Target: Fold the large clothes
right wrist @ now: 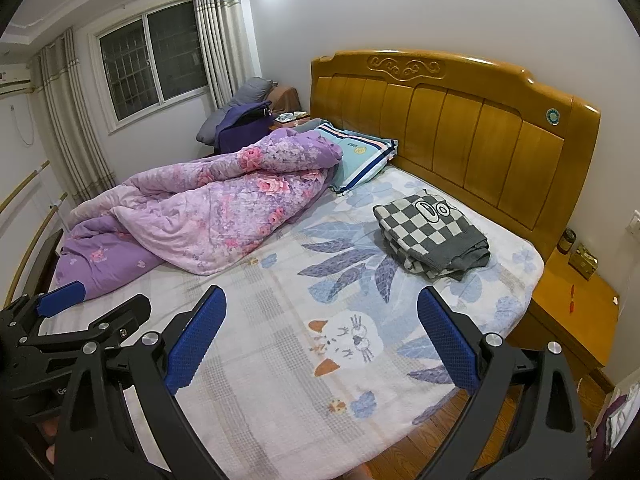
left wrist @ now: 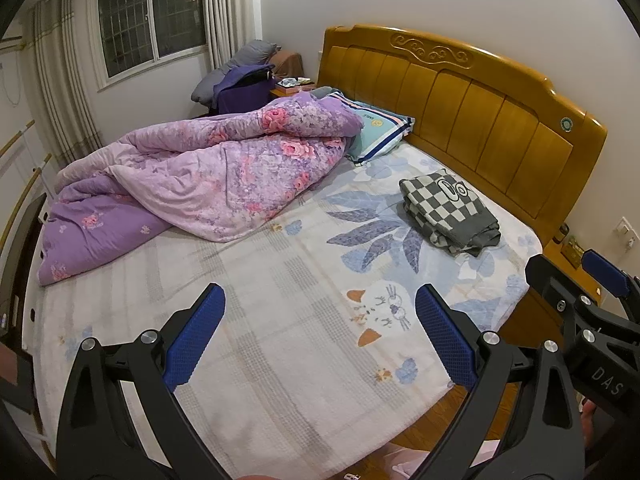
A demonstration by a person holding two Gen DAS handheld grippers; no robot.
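Note:
A grey-and-white checkered garment (left wrist: 450, 212) lies folded in a compact stack on the bed near the wooden headboard; it also shows in the right wrist view (right wrist: 432, 236). My left gripper (left wrist: 320, 336) is open and empty, held above the near part of the patterned bedsheet (left wrist: 280, 288), well short of the garment. My right gripper (right wrist: 320, 336) is open and empty, held beside the left one above the sheet (right wrist: 280, 320). Each gripper shows at the edge of the other's view.
A crumpled purple floral quilt (left wrist: 200, 184) fills the far left of the bed. A striped pillow (left wrist: 380, 128) lies by the headboard (left wrist: 480, 120). A wooden nightstand (right wrist: 572, 312) stands at the right. Bare wooden floor (right wrist: 440, 440) shows below the bed's edge.

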